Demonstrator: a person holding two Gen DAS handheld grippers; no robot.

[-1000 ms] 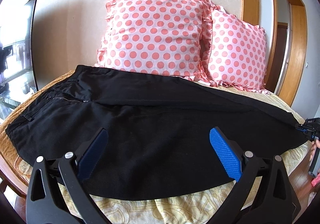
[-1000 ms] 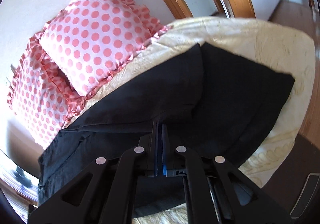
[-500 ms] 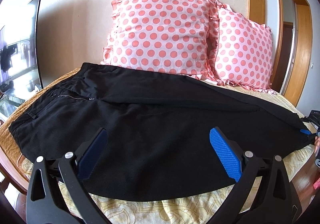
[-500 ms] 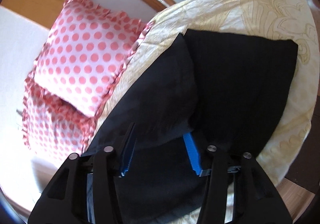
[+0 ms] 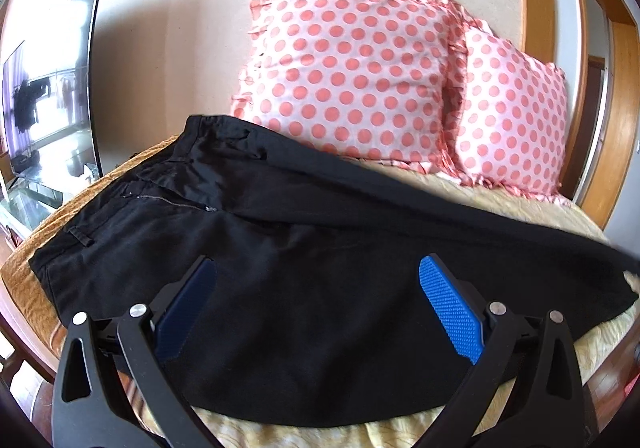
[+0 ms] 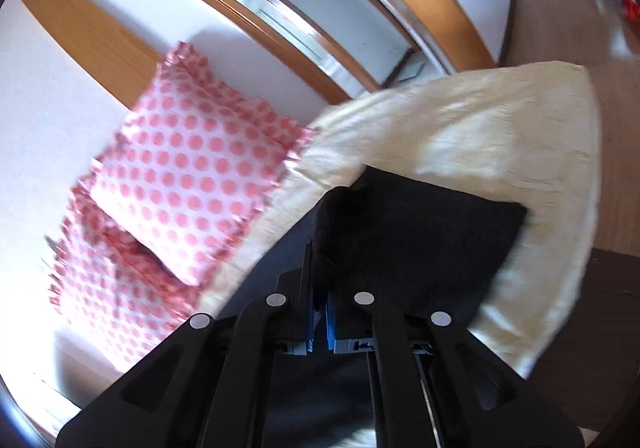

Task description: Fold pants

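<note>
On bed (image 5: 520, 203), black pants (image 5: 320, 248) lengthwise (zip showing), cuff pinched

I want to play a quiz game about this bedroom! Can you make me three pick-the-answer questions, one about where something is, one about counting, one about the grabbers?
1. Where do the black cloth pants lie?
A. on the floor
B. spread on the pale yellow bed cover
C. on top of the pillows

2. How many pink polka-dot frilled pillows lean on the wall?
A. one
B. two
C. four

3. How is the left gripper with blue pads?
A. open, holding nothing
B. shut on a pillow
C. shut on the pants

Answers:
1 B, the pants lie flat across the cover.
2 B, a big one and a second beside it.
3 A, its pads stand wide apart above the cloth.
</note>
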